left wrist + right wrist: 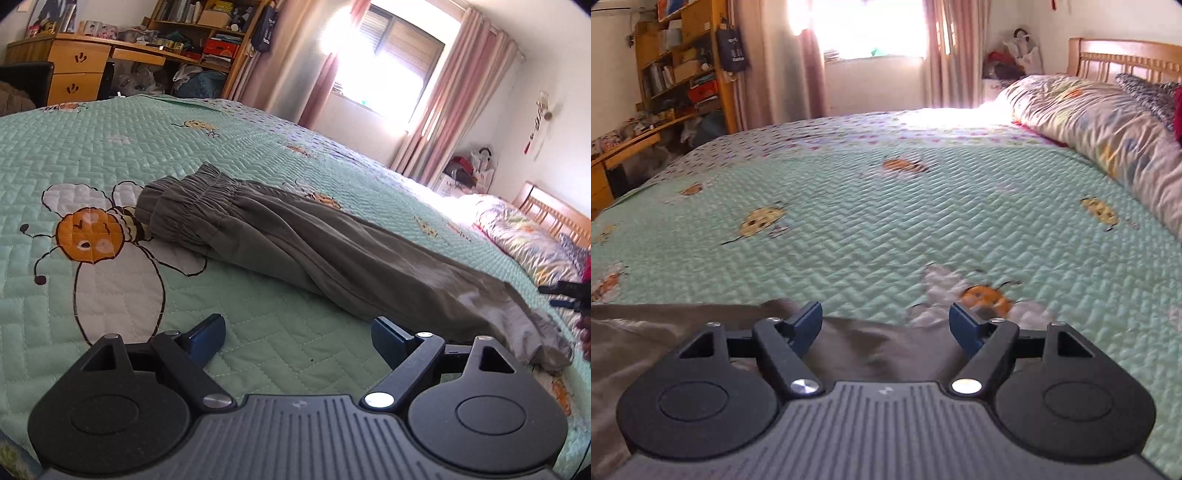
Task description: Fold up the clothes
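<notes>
Left gripper [298, 334] hovering over green quilted bedspread [110, 155], fingers [208, 338] standing wide apart, nothing between them, touching nothing; grey trousers [280, 240] lying stretched across bed toward 1 o'clock of it, waistband at far left end

Right gripper [885, 326] hanging over trouser cuff end [879, 350], fingers [809, 323] spread wide, gripping nothing, fabric below them, contact unclear

Pillow [1089, 122] lying at 2 o'clock by headboard [1123, 55]
</notes>
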A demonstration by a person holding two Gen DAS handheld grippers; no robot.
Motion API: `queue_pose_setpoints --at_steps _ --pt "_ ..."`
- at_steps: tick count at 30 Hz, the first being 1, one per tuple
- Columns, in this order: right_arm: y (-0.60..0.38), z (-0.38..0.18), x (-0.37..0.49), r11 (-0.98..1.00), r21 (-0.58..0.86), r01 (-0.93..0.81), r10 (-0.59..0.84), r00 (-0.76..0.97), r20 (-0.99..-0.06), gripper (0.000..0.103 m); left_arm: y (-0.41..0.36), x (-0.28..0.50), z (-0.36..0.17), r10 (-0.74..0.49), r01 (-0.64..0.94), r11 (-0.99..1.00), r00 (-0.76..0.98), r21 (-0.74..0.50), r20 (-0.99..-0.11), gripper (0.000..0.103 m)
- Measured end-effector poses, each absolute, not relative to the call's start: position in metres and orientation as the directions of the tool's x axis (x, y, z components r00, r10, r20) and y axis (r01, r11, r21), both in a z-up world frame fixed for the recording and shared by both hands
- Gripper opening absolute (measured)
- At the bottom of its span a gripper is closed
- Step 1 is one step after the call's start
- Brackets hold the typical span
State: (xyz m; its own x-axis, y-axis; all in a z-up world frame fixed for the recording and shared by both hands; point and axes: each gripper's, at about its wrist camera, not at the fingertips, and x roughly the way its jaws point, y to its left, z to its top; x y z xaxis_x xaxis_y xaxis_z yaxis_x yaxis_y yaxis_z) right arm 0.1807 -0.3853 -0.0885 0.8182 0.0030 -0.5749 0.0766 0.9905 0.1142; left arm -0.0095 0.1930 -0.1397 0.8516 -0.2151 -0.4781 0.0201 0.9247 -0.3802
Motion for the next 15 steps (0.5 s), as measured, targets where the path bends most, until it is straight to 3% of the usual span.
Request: queue_pose_setpoints --at_steps 4,8,12,15 --pt "-0.34 -0.087 0.16 0.967 0.252 0.043 0.102 0.838 -0.536 0.077 0.211 -0.02 -0.121 -0.204 -0.002 0.9 0.881 -0.436 -0.426 0.083" --pt "-0.312 -0.096 0.112 0.906 0.423 0.028 0.183 0.874 -0.45 0.078 0.241 -0.003 -0.075 -0.152 0.012 0.933 0.919 -0.36 -0.363 0.088" --pt "-0.313 -0.134 0.059 0.719 0.695 0.034 0.247 0.921 -0.3 0.078 0.29 0.063 -0.046 -0.244 0.081 0.921 0.882 -0.381 -0.404 0.09" --pt "-0.316 -0.163 0.029 0.641 0.762 0.098 0.211 0.931 -0.297 0.075 0.328 0.103 -0.057 -0.35 0.086 0.86 0.816 -0.502 -0.46 0.081"
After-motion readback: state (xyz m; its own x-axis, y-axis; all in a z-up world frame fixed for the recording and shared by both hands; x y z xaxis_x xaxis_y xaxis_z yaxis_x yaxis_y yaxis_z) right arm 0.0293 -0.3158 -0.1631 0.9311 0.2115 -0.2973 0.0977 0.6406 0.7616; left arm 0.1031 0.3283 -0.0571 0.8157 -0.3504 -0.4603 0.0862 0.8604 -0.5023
